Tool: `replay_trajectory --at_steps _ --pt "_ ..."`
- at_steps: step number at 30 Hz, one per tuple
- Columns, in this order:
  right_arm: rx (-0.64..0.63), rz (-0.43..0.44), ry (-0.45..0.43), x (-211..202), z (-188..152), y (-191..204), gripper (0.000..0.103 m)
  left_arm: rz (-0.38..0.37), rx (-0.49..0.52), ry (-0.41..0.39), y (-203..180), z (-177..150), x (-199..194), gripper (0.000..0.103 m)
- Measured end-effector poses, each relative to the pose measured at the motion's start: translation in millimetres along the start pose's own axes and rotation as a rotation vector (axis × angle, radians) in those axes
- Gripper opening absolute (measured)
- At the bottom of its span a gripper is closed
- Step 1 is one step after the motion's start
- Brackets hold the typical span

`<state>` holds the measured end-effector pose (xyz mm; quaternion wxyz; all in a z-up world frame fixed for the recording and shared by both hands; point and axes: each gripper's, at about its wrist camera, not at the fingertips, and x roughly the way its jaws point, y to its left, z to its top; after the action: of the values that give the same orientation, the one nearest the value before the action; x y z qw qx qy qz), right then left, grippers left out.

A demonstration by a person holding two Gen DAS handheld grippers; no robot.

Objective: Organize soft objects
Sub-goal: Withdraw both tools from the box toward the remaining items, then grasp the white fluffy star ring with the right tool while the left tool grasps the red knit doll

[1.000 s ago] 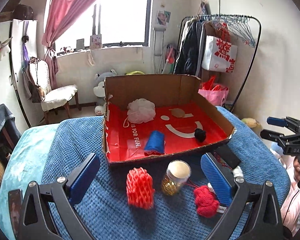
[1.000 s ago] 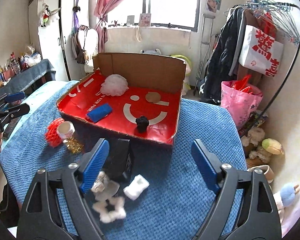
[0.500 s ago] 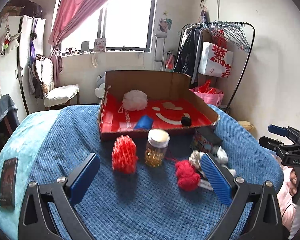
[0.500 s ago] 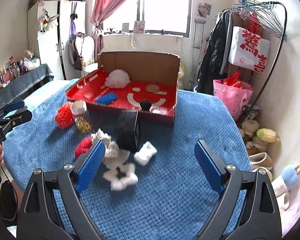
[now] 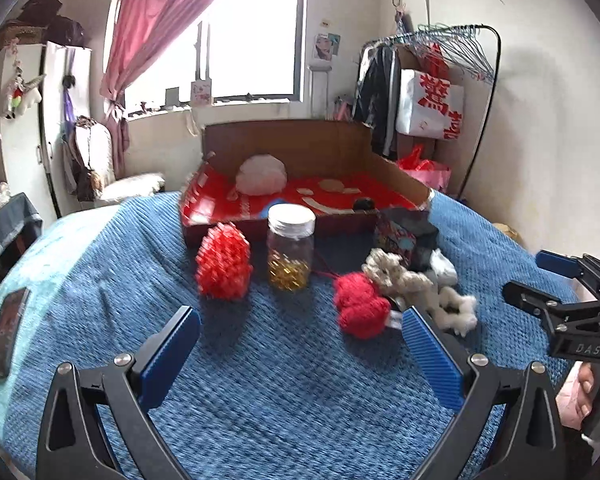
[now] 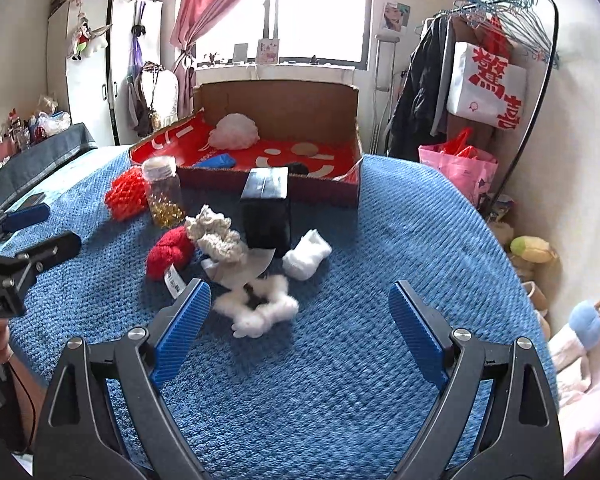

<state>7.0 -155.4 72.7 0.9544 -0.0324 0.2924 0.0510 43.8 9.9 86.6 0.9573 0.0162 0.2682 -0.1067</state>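
Hovering wide open and empty, the right gripper [image 6: 295,328] is parked nearest the white fluffy scrunchie [image 6: 259,306], just ahead, slightly left. The left gripper [image 5: 300,352], open too, is faced by red yarn [image 5: 360,308]. Farther back, the cardboard tray [image 6: 352,184] is waiting.

The left gripper [image 5: 300,356] stood open above the blue blanket [image 5: 259,400]. Beyond lay a red net ball [image 5: 223,260], a jar [image 5: 291,246] and red yarn [image 5: 360,306]; farther, a cardboard tray [image 5: 300,140].
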Motion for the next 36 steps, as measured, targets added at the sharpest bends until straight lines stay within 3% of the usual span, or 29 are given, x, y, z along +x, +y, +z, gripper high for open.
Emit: replay_trajectory --at_steps 8,17,27,29,33,35,36 --pt "0.020 0.029 0.060 19 -10 -4 0.091 -0.062 -0.016 0.075 -9 -11 21 0.103" --pt "0.023 0.096 0.135 44 -10 -11 0.091 -0.082 -0.028 0.138 -9 -9 42 0.103" --pt "-0.079 0.187 0.244 77 -8 -7 0.091 -0.129 -0.028 0.251 -13 6 81 0.101" --pt "-0.103 0.196 0.243 78 -6 -4 0.091 -0.139 -0.018 0.268 -17 8 88 0.098" --pt "-0.121 0.208 0.244 83 0 1 0.087 -0.161 -0.007 0.302 -22 12 102 0.082" --pt "-0.121 0.229 0.249 86 1 2 0.062 -0.178 -0.006 0.322 -25 13 109 0.066" --pt "-0.121 0.246 0.250 86 1 2 0.049 -0.195 -0.009 0.332 -26 13 113 0.049"
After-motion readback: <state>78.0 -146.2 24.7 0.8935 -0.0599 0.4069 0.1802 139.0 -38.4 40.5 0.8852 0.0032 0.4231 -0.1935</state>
